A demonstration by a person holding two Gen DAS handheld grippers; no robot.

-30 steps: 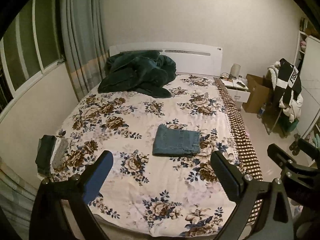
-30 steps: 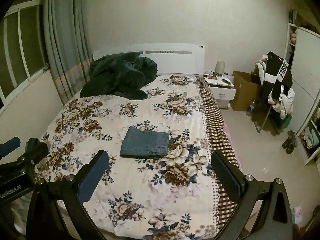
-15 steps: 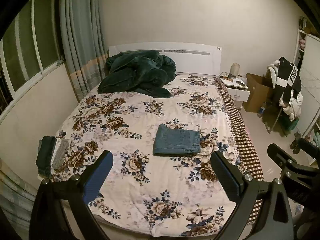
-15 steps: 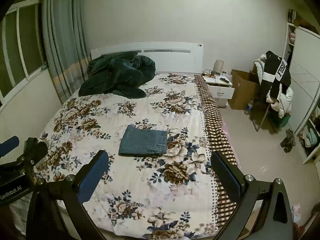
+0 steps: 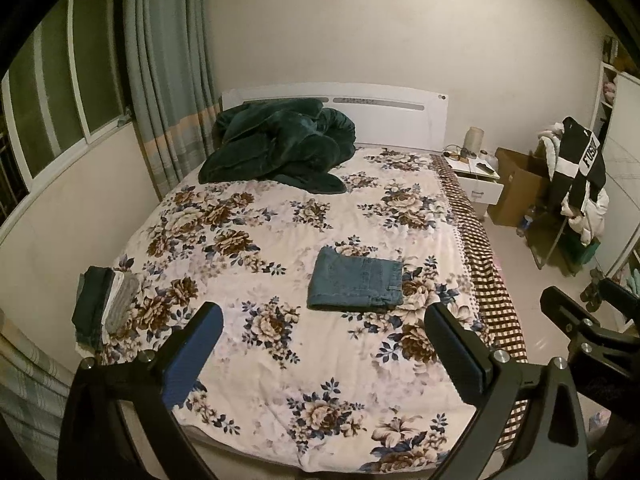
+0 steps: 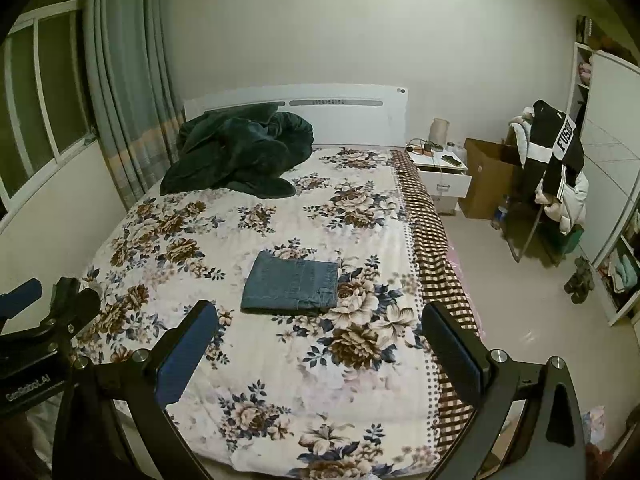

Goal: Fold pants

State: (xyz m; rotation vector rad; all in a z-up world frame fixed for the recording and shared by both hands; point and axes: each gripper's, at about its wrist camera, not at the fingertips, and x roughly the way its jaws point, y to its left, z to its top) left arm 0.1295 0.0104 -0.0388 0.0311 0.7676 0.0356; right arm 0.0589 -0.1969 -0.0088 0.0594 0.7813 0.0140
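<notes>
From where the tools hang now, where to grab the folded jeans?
Take the folded jeans at the near hem edge, coming from the foot of the bed. They lie flat, and that layered edge faces both open tools, left and right.

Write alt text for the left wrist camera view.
Folded blue jeans lie flat on a floral bedspread, untouched, beyond the open left gripper. A dark green blanket is heaped by the headboard, and a small clothes stack sits at the bed's left edge.

Dim bedroom: floral bed [image 5: 280, 344], curtained window [image 5: 60, 92].
</notes>
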